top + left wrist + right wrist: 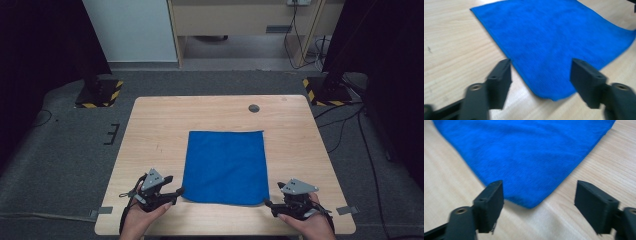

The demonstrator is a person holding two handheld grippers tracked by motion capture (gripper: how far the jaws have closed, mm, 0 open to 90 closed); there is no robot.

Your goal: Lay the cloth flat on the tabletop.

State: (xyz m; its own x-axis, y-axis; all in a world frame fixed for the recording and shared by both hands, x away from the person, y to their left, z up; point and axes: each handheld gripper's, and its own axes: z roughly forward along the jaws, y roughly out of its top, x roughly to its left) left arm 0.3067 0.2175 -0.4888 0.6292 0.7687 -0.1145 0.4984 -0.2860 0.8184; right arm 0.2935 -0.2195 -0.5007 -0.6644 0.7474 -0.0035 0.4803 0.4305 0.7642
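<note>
The square blue microfibre cloth (224,167) lies flat at the middle of the light wooden desk (150,125). It looks soft, light and limp, so its near corners seem the best grip. The left tool (172,191) at seven o'clock and the right tool (268,203) at five o'clock both stand spread, pinching nothing.

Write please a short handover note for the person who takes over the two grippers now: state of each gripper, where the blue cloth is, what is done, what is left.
Left gripper: open, at the cloth's near left corner, jaws either side of it, pads not pressing.
Right gripper: open, at the near right corner, the same way.
Blue cloth: lies flat and spread on the wooden table, toward the near edge, held by neither gripper.
Done: cloth lies spread out, both grippers are placed at its near corners.
Left: probably close on both corners; what follows, a fold or a lift, cannot be told from this.
</note>
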